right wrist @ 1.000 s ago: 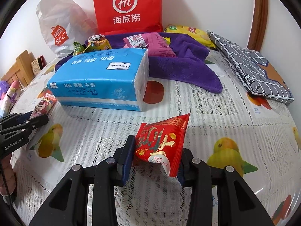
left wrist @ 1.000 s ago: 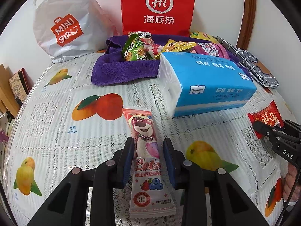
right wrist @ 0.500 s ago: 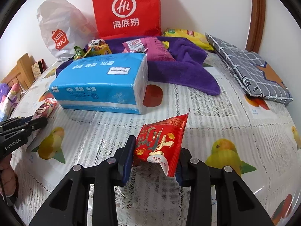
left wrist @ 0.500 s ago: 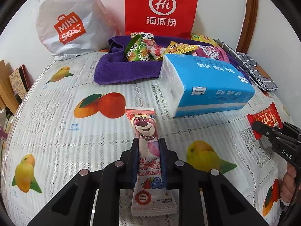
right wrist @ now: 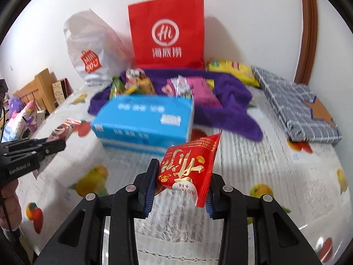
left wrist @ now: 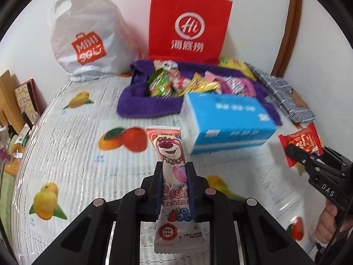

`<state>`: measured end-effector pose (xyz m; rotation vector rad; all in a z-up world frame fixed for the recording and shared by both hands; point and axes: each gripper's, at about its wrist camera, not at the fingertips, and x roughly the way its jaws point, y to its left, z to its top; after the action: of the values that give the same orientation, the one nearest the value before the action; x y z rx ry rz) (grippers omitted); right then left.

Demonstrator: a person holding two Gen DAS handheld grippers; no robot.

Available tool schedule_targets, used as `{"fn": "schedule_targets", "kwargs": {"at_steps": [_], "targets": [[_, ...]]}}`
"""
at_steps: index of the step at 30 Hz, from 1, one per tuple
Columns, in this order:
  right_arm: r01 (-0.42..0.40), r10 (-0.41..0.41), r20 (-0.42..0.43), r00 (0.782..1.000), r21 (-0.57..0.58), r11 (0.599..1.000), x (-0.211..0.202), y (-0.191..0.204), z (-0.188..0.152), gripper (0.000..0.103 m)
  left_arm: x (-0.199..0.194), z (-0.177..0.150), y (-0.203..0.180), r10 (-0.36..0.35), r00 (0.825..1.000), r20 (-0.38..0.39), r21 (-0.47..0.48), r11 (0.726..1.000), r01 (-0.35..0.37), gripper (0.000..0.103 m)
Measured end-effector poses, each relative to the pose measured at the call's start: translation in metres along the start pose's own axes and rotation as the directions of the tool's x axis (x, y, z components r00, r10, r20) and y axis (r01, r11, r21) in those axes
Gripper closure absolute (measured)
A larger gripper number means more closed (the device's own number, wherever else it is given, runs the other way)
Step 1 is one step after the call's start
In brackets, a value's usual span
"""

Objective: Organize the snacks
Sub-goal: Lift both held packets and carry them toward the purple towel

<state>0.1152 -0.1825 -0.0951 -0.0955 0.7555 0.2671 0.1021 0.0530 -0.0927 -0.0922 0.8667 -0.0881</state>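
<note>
Because the snacks belong on the purple towel [left wrist: 141, 108] at the tabletop's far edge, my left hand-held gripper [left wrist: 174, 190] clamps the bear packet [left wrist: 171, 154] while my right hand-held gripper [right wrist: 179, 185] pinches the red packet [right wrist: 189, 165].

Tablecloth [left wrist: 72, 154]: white lace-like weave, printed with orange and yellow fruit, green leaves.
Towel [right wrist: 231, 101]: solid purple.
Tissue pack [right wrist: 143, 119]: bright blue, white band and lettering.
Paper bag [left wrist: 189, 25]: red, white round logo and characters.
Plastic bag [left wrist: 88, 39]: white, orange-red bag emblem.
Bear snack [left wrist: 174, 176]: white and pink wrapper, pink bear face, red and blue berries.
Red packet [right wrist: 189, 167]: red, gold script, white patch.
Folded cloth [right wrist: 302, 108]: grey-blue with white grid check, tan star.
Gripper pads [left wrist: 157, 190]: blue on black frames.
</note>
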Motion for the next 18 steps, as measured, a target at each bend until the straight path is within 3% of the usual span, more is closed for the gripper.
{"fn": "schedule_targets", "kwargs": {"at_steps": [5,18], "targets": [[-0.010,0.011,0.052,0.999,-0.013,1.000,-0.016,0.006,0.021,0.066,-0.013,0.018,-0.009,-0.040,0.999,0.014,-0.005,0.999,0.040,0.084],[-0.019,0.022,0.107,0.994,-0.023,1.000,-0.023,0.008,0.067,0.066,-0.017,0.066,-0.007,-0.010,0.998,0.068,-0.027,1.000,0.012,0.084]]}}
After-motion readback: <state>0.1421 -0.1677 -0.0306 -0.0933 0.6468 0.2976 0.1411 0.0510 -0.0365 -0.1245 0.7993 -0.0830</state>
